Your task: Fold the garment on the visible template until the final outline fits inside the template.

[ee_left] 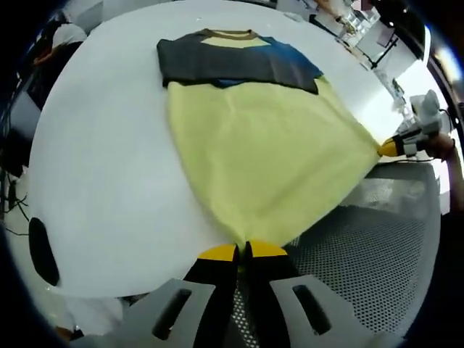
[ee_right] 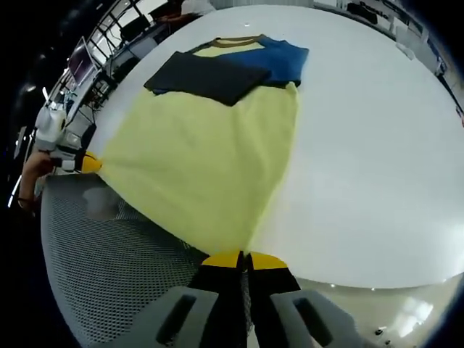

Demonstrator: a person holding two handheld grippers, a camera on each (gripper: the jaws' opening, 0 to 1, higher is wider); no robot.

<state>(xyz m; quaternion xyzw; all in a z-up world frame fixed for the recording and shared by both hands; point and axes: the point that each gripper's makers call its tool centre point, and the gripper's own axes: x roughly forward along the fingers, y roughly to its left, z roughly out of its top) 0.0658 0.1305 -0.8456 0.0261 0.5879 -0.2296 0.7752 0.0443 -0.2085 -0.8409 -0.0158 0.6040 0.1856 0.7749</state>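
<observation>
White table [ee_left: 109,145] – both grippers pinching garment [ee_left: 268,167] hem

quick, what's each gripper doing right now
Left gripper: shut on the hem corner of the yellow shirt.
Right gripper: shut on the shirt's other hem corner.

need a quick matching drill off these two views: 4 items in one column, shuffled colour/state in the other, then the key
Items:
1. T-shirt body
2. T-shirt sleeves
3. Left hand-held gripper
4. Table

Descriptions:
A. white, round-edged
B. dark, folded across the chest
C. pale yellow, spread out
D. shut on a bottom hem corner

Pairs: 1-C, 2-B, 3-D, 4-A

The right hand-held gripper is likewise shut on the other hem corner.
</observation>
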